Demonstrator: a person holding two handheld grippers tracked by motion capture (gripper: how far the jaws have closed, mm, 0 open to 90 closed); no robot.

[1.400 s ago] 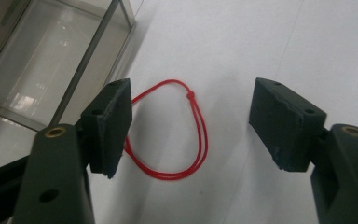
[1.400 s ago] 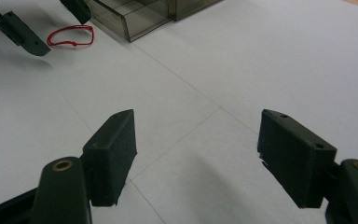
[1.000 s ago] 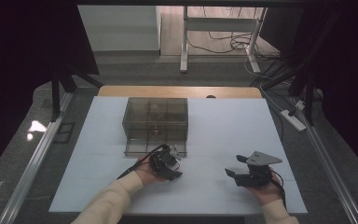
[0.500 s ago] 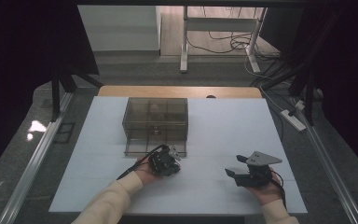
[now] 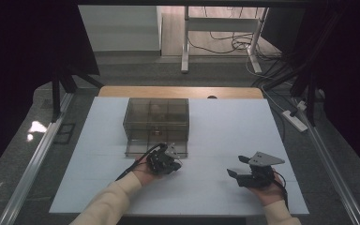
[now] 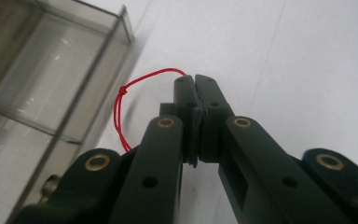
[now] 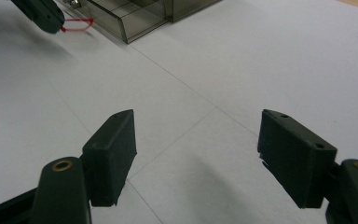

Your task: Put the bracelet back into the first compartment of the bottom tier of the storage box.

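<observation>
My left gripper [image 6: 195, 80] has its jaws pressed together, and a loop of red string [image 6: 121, 105] is pinched right at their tips; the jaws have just been closing, and the string sits between them. From the left gripper view I see the loop curve out from the tips to a small knot, then run back down beside the jaw and out of sight behind it. The loop lies just beside the corner of the box [image 6: 60, 79], a smoky clear case split into compartments; whether the string is tied to the box I cannot tell. In the high view my left gripper [image 5: 171, 157] is at the near edge of the box [image 5: 155, 125], close to its front wall, on the white table [image 5: 225, 126]. My right gripper [image 7: 196, 140] stands wide open with nothing between the pads, only bare table under them. In the high view the right gripper [image 5: 238, 169] rests in my hand well apart from the left one and the box, off to the right side of the table. Far off in the right gripper view I catch the tip of the left gripper [image 7: 42, 14] with the string [image 7: 79, 24] next to the box [image 7: 135, 16]
</observation>
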